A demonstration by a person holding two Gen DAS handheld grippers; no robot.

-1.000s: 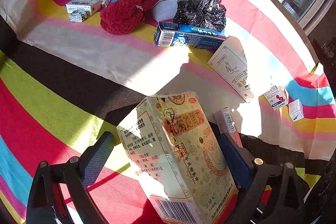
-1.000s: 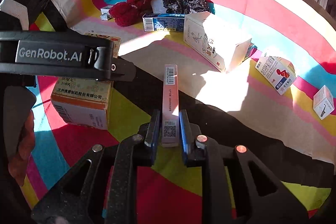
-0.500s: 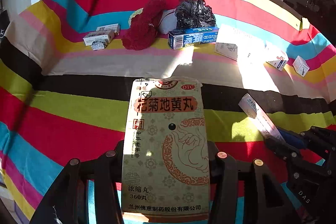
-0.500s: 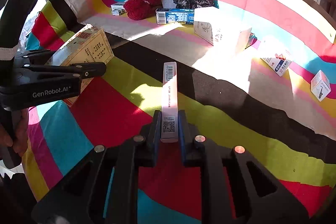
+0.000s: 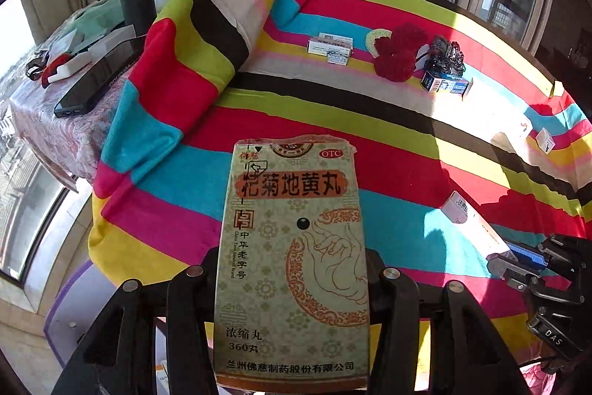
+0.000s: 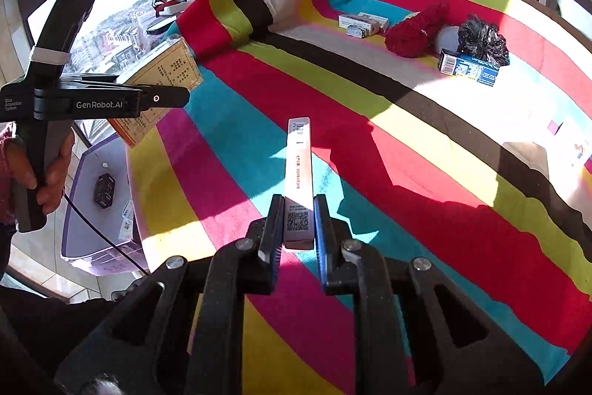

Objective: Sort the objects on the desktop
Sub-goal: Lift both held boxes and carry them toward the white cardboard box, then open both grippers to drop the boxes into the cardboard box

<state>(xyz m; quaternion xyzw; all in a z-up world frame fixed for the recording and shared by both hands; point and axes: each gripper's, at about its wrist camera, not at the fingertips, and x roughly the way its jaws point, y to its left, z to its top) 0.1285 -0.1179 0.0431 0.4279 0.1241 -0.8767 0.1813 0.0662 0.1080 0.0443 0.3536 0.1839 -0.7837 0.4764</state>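
The big cream-and-orange cardboard medicine box (image 5: pixel 294 258) with red Chinese lettering and an OTC mark was clamped at its sides, printed face up, hanging over the near edge of the striped cloth. The slim white carton (image 6: pixel 298 184) with a barcode at the far end and a QR code near the pads was pinched on its narrow sides, pointing straight away. Further back on the cloth sat two small white boxes (image 5: pixel 330 47), a fuzzy red knit thing (image 5: pixel 397 56), a shiny black scrunchie (image 5: pixel 446 52) and a blue box (image 5: pixel 446 84).
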